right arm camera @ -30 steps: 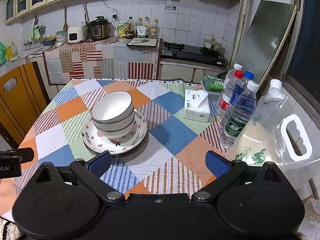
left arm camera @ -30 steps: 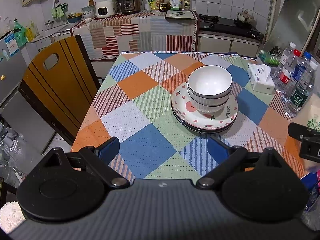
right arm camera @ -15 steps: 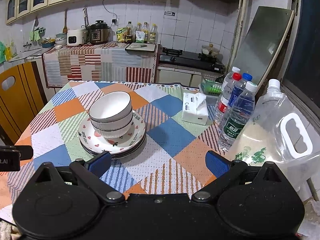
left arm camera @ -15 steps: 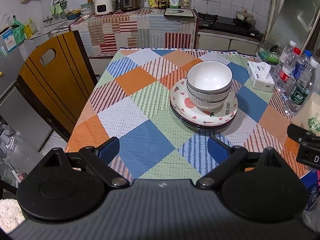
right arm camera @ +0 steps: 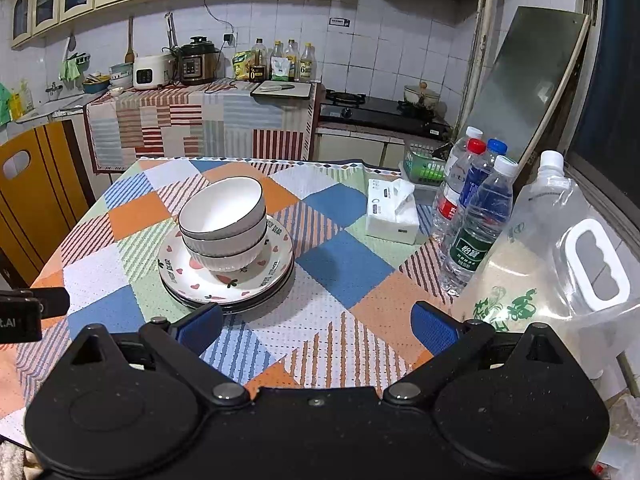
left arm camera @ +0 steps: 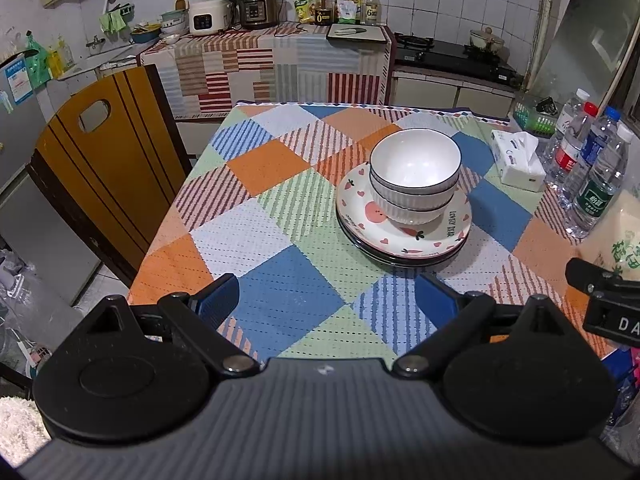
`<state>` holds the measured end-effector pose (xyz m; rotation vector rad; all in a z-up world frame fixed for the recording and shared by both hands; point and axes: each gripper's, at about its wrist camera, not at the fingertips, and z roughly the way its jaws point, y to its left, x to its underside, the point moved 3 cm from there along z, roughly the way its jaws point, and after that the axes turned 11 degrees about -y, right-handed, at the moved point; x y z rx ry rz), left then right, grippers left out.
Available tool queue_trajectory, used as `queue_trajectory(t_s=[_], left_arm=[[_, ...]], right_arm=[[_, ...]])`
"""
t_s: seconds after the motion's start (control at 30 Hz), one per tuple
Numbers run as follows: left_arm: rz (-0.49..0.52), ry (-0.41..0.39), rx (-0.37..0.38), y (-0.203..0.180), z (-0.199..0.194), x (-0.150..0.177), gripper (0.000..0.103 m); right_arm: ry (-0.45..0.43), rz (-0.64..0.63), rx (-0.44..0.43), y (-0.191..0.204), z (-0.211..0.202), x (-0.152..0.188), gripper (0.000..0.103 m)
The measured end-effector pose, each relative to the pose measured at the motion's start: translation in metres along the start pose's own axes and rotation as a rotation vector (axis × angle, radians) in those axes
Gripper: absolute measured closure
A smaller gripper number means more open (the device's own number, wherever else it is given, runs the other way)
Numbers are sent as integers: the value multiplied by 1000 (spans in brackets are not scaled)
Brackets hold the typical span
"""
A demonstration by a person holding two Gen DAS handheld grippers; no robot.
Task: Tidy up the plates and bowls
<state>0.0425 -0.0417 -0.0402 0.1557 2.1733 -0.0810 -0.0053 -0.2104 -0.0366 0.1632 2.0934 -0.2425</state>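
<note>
Two white ribbed bowls [left arm camera: 414, 172] [right arm camera: 222, 216] sit nested on a stack of plates [left arm camera: 448, 236] [right arm camera: 276, 264], the top plate patterned with hearts and strawberries. The stack rests on a checked tablecloth [left arm camera: 288, 280] [right arm camera: 344, 264]. My left gripper [left arm camera: 326, 300] hovers open over the near table edge, well short of the stack, with nothing between its blue pads. My right gripper [right arm camera: 316, 326] is open too, empty, just in front and to the right of the plates. Part of the right gripper [left arm camera: 604, 300] shows at the left view's right edge.
A tissue box [right arm camera: 392, 212], three water bottles [right arm camera: 476, 216] and a large clear jug [right arm camera: 560, 260] crowd the table's right side. A wooden chair [left arm camera: 96, 160] stands at the left. Counter with cookers [right arm camera: 192, 64] and a stove [right arm camera: 384, 112] lies behind.
Both grippers have drawn back and risen a little; the bowl and plate stack looks slightly farther away. Both stay open, and the dishes have not moved.
</note>
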Motion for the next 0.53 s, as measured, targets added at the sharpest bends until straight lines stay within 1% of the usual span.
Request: queue_trajectory(t_s=[0.23,0.53], left_arm=[[8,-17,-18,1,-2,2,5],[1,-16,-15,3,-2,2,5]], right_arm=[[2,-3,1,0,1,1,1],[11,-5,0,0,3,2,1]])
